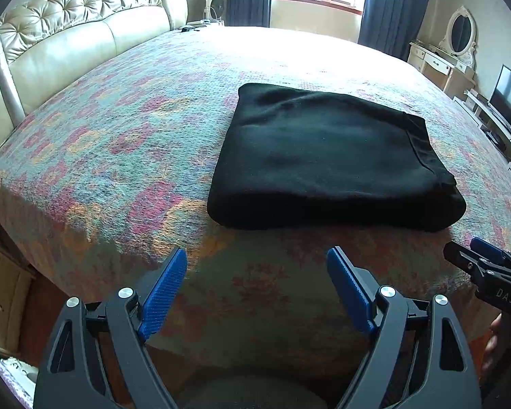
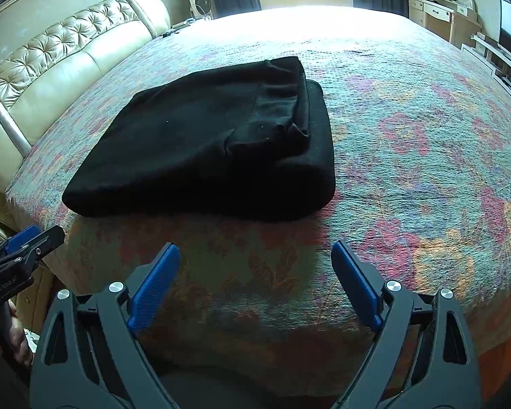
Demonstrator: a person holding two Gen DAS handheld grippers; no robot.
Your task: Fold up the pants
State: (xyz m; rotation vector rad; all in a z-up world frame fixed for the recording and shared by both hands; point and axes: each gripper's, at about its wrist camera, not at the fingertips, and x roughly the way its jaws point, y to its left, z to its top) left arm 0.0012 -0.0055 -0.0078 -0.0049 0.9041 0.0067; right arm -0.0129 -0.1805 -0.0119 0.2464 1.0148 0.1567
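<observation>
Left wrist view. The left gripper (image 1: 257,255), black frame with blue ribbed pads, points down at the near edge of the bed. Jaws spread wide, released, nothing between the pads (image 1: 165,293). It sits short of the garment and does not touch it. At the right edge the tip of the right gripper (image 1: 473,250) comes into frame, with a bit of the person's hand (image 1: 494,337) below it; from here I cannot tell how its jaws stand.

The black folded pants (image 1: 327,160) lie flat on the floral woven bedspread in pink, teal and orange (image 1: 119,143), just beyond the near edge of the bed and right of centre. Shape roughly a rectangle, stacked in layers, thick rounded fold along the near side, a seam or hem line running down the right side. The cream tufted leather headboard (image 1: 78,30) stands at far left, well apart.

Right wrist view. The right gripper (image 2: 255,255), same build, also tilts down over the near edge of the bed. Jaws wide apart, released, holding nothing, clear of the pants. The left gripper's tip shows at lower left.

The pants (image 2: 204,150) lie left of centre. The upper layer is rumpled near its right end, with gathered wrinkles and a loose flap; the lower layer sticks out past it along the right side. The near fold is smooth.
</observation>
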